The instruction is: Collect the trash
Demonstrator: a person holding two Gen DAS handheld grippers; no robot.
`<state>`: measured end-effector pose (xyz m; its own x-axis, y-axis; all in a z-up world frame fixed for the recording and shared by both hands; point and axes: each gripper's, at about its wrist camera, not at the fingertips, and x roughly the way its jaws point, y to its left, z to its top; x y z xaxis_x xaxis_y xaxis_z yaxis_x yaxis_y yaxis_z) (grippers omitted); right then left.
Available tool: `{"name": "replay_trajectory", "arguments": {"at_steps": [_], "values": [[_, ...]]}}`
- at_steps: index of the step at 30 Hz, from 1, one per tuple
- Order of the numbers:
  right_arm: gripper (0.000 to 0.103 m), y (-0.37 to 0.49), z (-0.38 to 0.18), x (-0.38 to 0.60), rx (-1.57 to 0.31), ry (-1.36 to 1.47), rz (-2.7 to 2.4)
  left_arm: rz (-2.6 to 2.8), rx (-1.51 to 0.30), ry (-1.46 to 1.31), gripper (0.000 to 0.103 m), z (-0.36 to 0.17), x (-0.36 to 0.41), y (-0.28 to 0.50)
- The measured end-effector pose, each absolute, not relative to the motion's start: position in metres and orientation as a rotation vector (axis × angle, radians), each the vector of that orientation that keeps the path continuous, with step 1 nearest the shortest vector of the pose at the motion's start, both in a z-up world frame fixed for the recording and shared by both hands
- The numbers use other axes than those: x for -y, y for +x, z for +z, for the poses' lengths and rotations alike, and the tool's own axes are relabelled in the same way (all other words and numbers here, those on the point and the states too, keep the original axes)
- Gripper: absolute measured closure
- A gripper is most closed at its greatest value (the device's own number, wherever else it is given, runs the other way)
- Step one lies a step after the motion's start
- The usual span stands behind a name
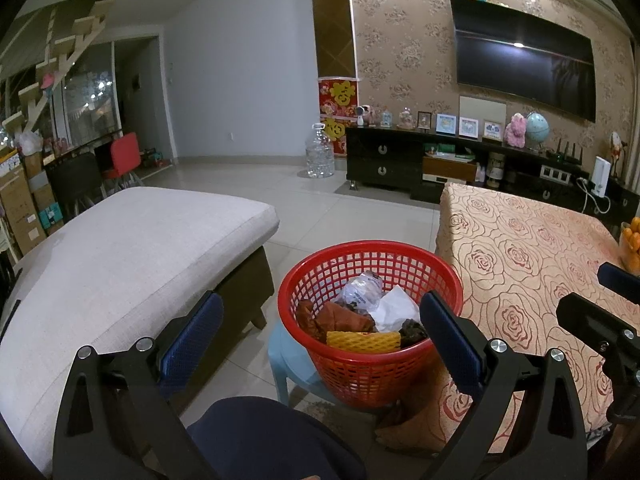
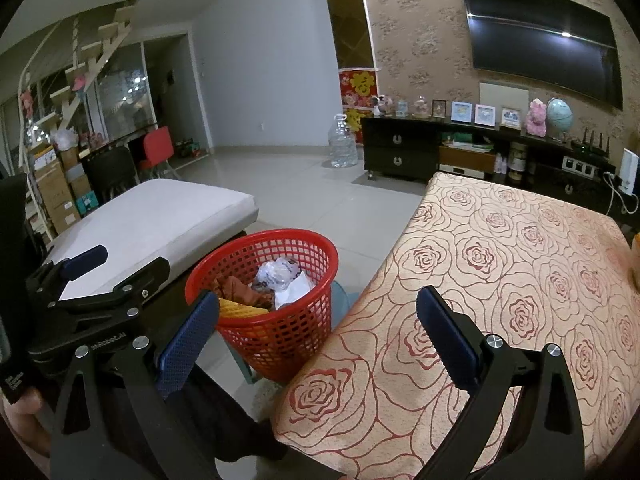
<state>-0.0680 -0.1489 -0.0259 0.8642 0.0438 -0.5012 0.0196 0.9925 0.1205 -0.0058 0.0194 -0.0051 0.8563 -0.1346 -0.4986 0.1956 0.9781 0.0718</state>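
A red mesh basket (image 1: 440, 280) stands on a light blue stool (image 1: 288, 364) between the sofa and the table. Inside lie a crumpled clear plastic bag (image 1: 362, 290), white paper (image 1: 396, 308), brown wrappers (image 1: 340, 318) and a yellow foam net (image 1: 362, 340). My left gripper (image 1: 320, 320) hangs open just in front of the basket, holding nothing. In the right wrist view the same basket (image 2: 320, 248) sits left of centre, and my right gripper (image 2: 318, 316) stands open and empty over the table's near corner. The left gripper (image 2: 86, 258) shows at that view's left edge.
A beige sofa cushion (image 1: 132, 248) lies to the left. The table with a rose-patterned cloth (image 2: 520, 280) fills the right. Oranges (image 1: 632, 244) sit at its far right edge. A dark TV cabinet (image 1: 400, 160) and a big water bottle (image 1: 319, 152) stand on the tiled floor behind.
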Motion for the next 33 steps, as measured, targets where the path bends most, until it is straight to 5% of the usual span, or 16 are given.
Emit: {"name": "replay_trajectory", "arguments": {"at_steps": [33], "values": [[0.007, -0.0701, -0.0229, 0.1552, -0.532, 0.124, 0.002, -0.175, -0.522, 0.102, 0.008, -0.0114, -0.0134, -0.0146]]}}
